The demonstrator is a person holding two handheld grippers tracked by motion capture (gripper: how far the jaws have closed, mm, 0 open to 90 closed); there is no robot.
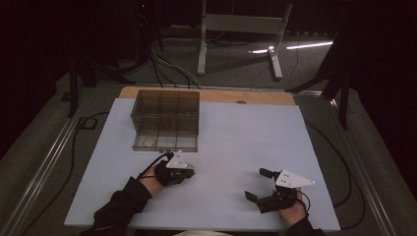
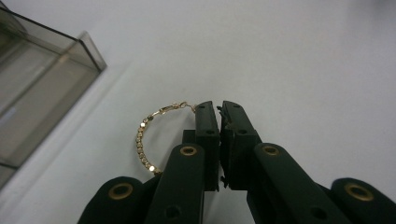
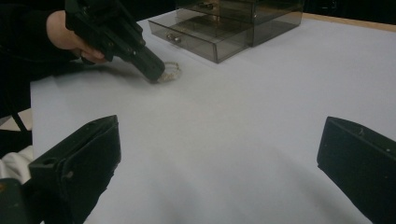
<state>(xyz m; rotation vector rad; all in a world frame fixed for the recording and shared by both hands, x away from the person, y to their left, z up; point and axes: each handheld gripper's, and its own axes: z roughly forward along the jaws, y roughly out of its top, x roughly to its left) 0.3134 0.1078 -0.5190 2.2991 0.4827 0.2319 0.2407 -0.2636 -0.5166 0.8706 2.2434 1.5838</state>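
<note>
Now I have the left gripper (image 2: 219,109) clamped on the gold bracelet (image 2: 143,140) lying on the white table (image 2: 289,56); right gripper (image 3: 219,154) gapes idle. Next, probably lift toward the open drawer (image 3: 196,39).

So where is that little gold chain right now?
The gold chain lies on the white table at the left gripper, whose closed jaws pinch one end, just in front of the smoky drawer box.

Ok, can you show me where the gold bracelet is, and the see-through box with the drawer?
gold bracelet (image 2: 142,140), left gripper view, on the beaded curve beside the shut gripper.
see-through box (image 1: 165,120), high view, on its smoky front wall.
drawer (image 3: 196,42), right gripper view, on the pulled-out drawer's front panel.
</note>
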